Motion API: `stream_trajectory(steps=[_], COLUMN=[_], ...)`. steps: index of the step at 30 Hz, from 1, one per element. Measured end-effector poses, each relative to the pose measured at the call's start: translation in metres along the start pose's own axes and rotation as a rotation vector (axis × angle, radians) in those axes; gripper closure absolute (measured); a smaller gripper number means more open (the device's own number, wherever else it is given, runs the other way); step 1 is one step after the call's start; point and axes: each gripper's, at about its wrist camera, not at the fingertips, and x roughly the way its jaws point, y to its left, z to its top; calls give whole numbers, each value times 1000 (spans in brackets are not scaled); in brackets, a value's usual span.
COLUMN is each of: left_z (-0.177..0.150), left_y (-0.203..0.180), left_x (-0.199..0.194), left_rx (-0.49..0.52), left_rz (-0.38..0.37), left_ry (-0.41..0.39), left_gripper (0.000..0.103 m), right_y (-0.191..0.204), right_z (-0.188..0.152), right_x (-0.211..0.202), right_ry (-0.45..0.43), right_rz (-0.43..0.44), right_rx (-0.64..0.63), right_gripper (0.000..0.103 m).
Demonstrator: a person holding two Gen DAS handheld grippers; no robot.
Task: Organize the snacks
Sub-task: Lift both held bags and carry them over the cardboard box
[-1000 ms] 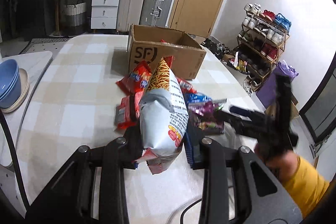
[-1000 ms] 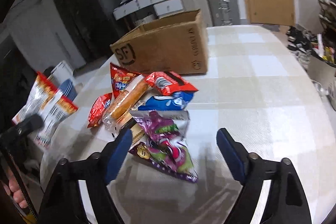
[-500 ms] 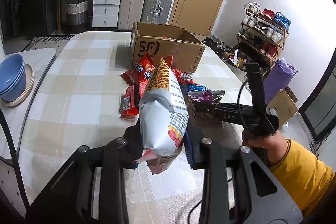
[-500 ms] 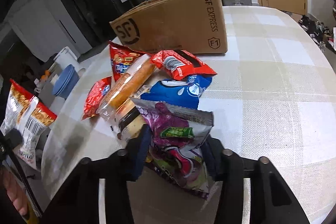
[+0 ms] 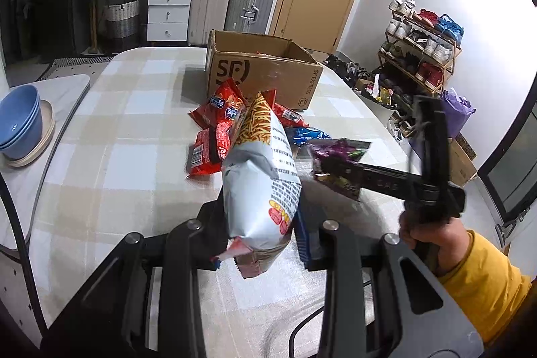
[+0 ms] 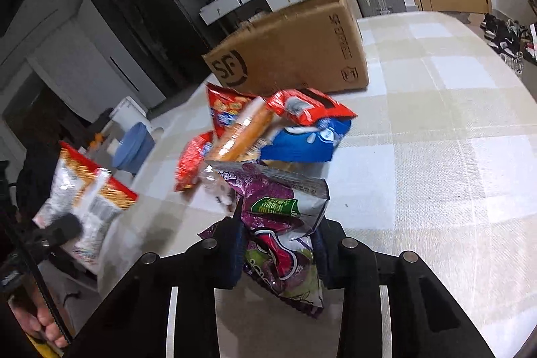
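Left hand-held gripper (image 5: 260,235) is clamped on a silver chip bag (image 5: 260,176) w/ an orange top, held upright above the bench (image 5: 110,136); the bag's lower end is crumpled between the pads, so the contact itself is mostly hidden. Right hand-held gripper (image 6: 278,249) has just been closing & now pinches a purple snack bag (image 6: 282,223), which stands up between its jaws; the pad faces are covered by the foil. In the left wrist view that same bag is blurred and half masked by the gripper's dark bar. A hand (image 5: 433,237) in a yellow sleeve (image 5: 483,284) grips the right tool, sleeve cut off at the frame edge. Loose pile on the bench near the cardboard box (image 5: 265,72): red packs (image 5: 223,109), a blue pack (image 6: 303,143) & a long orange tube-like pack (image 6: 245,130), all motion-blurred in the right wrist view, print unreadable. Box interior is barely visible, contents can't be made out. Blue bowls (image 5: 20,119) sit on a plate on a side surface at left, partly cropped. Shoe rack (image 5: 419,46) at right, detail too small.
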Motion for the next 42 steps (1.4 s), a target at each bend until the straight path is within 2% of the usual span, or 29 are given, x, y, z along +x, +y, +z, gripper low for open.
stream_trajectory(steps=[7,16,22,31,37,42], left_z=[4,14,14,7,16,38], left_y=[-7,-22,-26,-31,-27,-24], left_x=[-7,-21,-29,-31,-28,-16], left_rx=[8,51,30,49,48,74], left_rz=[18,21,24,24,35,37], left_ry=[-9,-42,-44,-35,-51,-49], left_gripper=[74,74,74,74,74,74], right_y=[25,53,64,69,78,84], right_z=[9,17,15,2,20,48], right_x=[-47,-93,-117,-119,-118,-116], right_ry=[-85,-153,-180,-179,-190,-220], right_rz=[54,122,144,142,160,204], right_rx=[-19,-27,-35,-39,-77,-106], right_gripper=[69,69,69,69,69,69])
